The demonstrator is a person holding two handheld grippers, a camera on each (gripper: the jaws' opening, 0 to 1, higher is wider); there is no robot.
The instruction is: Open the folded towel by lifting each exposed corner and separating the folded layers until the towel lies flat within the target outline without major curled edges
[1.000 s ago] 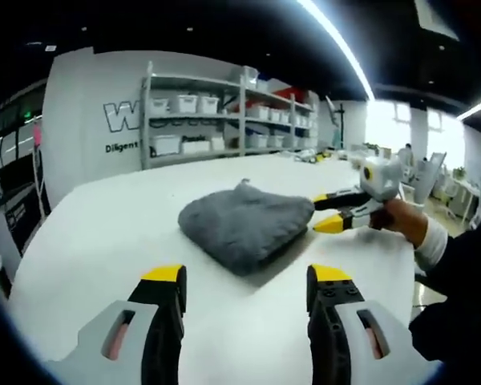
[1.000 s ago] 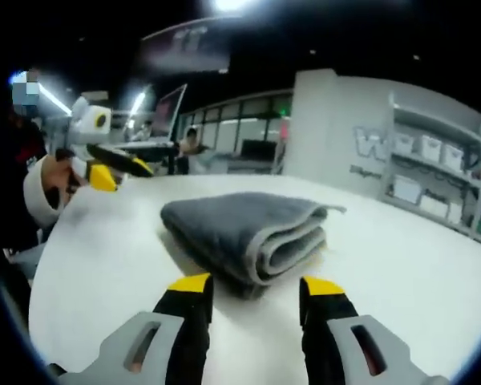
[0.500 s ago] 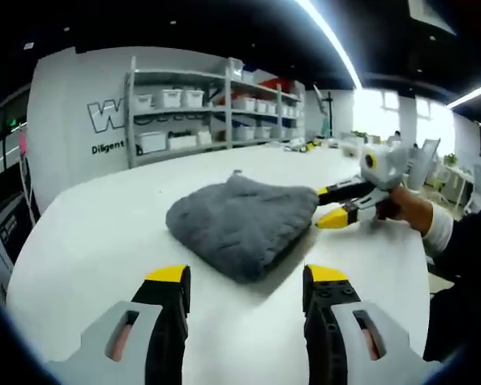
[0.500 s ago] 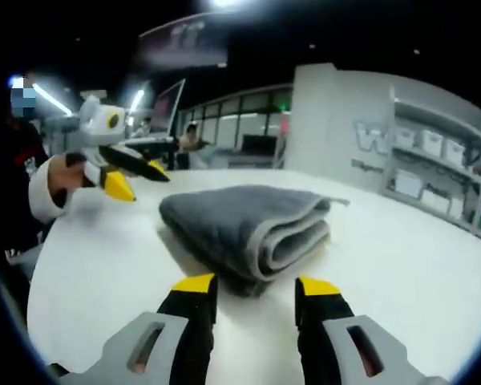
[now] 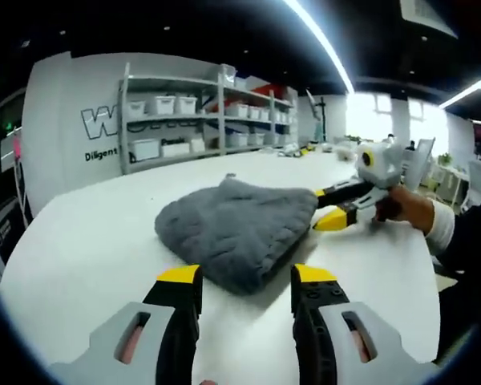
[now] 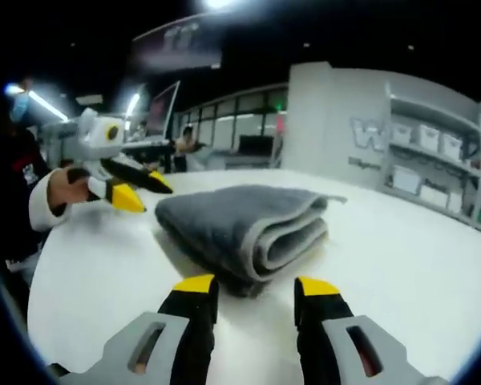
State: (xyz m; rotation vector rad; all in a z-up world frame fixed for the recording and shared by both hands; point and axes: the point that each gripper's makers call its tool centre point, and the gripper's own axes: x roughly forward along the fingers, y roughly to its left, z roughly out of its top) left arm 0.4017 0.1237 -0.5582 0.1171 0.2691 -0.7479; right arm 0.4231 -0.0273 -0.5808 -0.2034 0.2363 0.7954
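Folded grey towel (image 6: pixel 244 228) on a white table (image 6: pixel 401 273), its layered fold edge facing the right gripper (image 6: pixel 248 286), whose yellow-tipped jaws stand apart just before it. The left gripper (image 6: pixel 143 189), held in a hand (image 6: pixel 64 188), hovers beside the towel's far left edge, jaws apart.

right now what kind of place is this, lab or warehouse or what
Probably a lab or workshop space. A big white table holds the folded grey towel, metal shelving with white storage bins stands against a lettered wall, and long strip lights run across a dark ceiling.
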